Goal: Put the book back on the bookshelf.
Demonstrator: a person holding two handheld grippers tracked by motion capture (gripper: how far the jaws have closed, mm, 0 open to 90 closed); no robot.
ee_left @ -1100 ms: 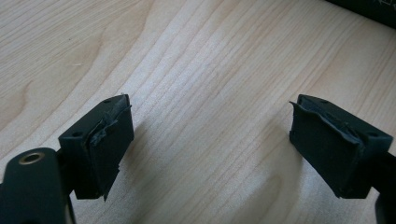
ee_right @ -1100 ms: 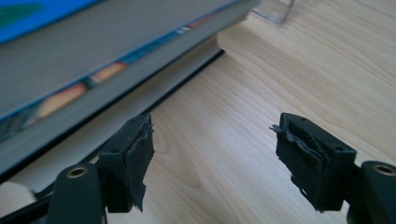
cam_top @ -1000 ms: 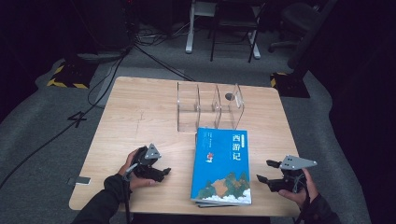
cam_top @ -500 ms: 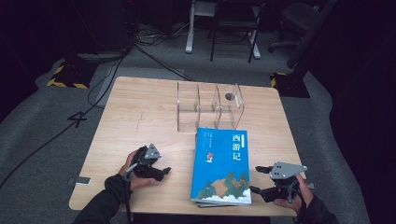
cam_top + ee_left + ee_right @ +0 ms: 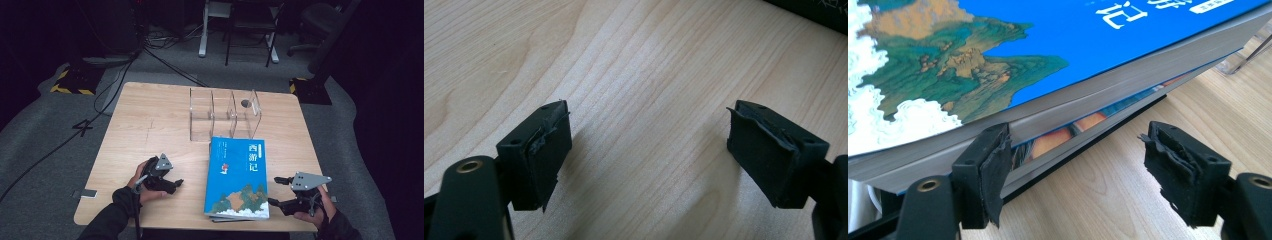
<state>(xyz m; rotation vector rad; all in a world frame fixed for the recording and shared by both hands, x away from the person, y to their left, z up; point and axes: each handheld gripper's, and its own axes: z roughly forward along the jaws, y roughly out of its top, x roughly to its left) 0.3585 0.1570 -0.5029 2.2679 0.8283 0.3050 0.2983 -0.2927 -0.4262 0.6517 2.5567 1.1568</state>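
A blue-covered book (image 5: pixel 237 175) lies on top of a small stack of books near the table's front edge, its page edge close up in the right gripper view (image 5: pixel 1088 95). My right gripper (image 5: pixel 275 191) stands open just right of the stack's near corner, jaws pointing at it. In the right gripper view (image 5: pixel 1073 145) one jaw overlaps the stack's side and the other hangs over bare wood, and nothing is gripped. My left gripper (image 5: pixel 176 185) rests left of the stack, open over bare tabletop (image 5: pixel 649 107).
A clear acrylic divider box (image 5: pixel 225 112) stands behind the books at the middle of the wooden table (image 5: pixel 150 125). Chairs, cables and a desk frame lie on the dark floor beyond the far edge. Bare wood spreads across the table's left half.
My right gripper has shifted left toward the stack's near right corner, then held still. The left gripper and the books have not moved.
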